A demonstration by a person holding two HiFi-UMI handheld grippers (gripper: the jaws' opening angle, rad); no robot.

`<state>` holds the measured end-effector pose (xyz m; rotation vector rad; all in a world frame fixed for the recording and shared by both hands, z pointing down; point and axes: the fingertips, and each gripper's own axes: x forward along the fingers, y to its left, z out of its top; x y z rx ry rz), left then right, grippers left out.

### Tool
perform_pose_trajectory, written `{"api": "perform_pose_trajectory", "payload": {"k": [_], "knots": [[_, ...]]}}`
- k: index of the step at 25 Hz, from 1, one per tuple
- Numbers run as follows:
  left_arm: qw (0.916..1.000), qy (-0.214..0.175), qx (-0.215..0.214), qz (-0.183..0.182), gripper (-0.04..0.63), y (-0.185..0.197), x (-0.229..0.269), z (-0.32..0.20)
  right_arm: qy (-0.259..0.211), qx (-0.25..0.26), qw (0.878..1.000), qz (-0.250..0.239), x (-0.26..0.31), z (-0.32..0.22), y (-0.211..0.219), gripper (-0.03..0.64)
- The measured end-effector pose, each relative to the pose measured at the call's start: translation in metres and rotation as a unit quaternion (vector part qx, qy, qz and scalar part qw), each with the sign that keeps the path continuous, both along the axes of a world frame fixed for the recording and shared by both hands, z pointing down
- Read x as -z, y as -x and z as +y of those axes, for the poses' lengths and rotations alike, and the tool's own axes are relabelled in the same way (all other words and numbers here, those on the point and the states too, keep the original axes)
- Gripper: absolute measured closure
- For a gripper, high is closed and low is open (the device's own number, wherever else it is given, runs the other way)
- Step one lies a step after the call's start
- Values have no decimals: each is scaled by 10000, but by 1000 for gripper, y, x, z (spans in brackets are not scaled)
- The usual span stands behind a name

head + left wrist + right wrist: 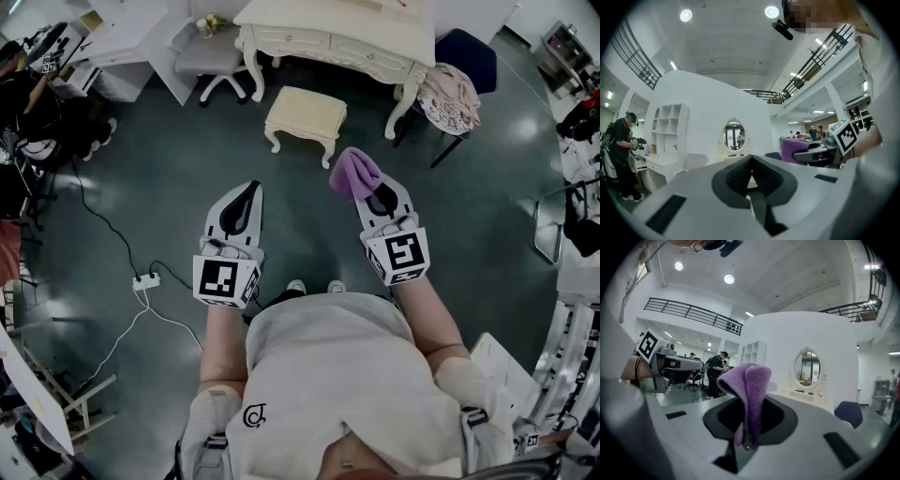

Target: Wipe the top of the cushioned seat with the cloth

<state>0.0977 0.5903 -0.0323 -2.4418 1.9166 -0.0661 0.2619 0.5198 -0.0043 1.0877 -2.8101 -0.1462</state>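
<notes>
A cream cushioned stool with carved legs stands on the dark floor ahead of me, before the dressing table. My right gripper is shut on a purple cloth, which bunches out past its tip; in the right gripper view the cloth hangs pinched between the jaws. My left gripper is held level beside it, shut with nothing in it, its jaws meeting in the left gripper view. Both grippers hover well short of the stool, above the floor.
A cream dressing table stands behind the stool, with a chair draped in pink fabric at its right. A grey chair sits at the back left. A power strip and cables lie on the floor to my left. White frames stand at the right edge.
</notes>
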Motion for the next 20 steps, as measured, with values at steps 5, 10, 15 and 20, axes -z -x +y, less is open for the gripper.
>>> {"api": "perform_pose_trajectory", "payload": {"k": [5,10,15,20], "knots": [[10000,-6,-18,7,581,4,0,-3,46,-8,10000,-2,-2,-1,5,546],[10000,6,-69,18,583,6,-3,-5,132,-25,9999,24,-8,-1,10,546],[9999,58,-139,22,583,14,-9,-6,331,-140,9994,-19,-15,-5,19,543],[9996,146,-246,56,581,36,-17,-6,442,-335,9985,-26,-25,-8,39,543]]}}
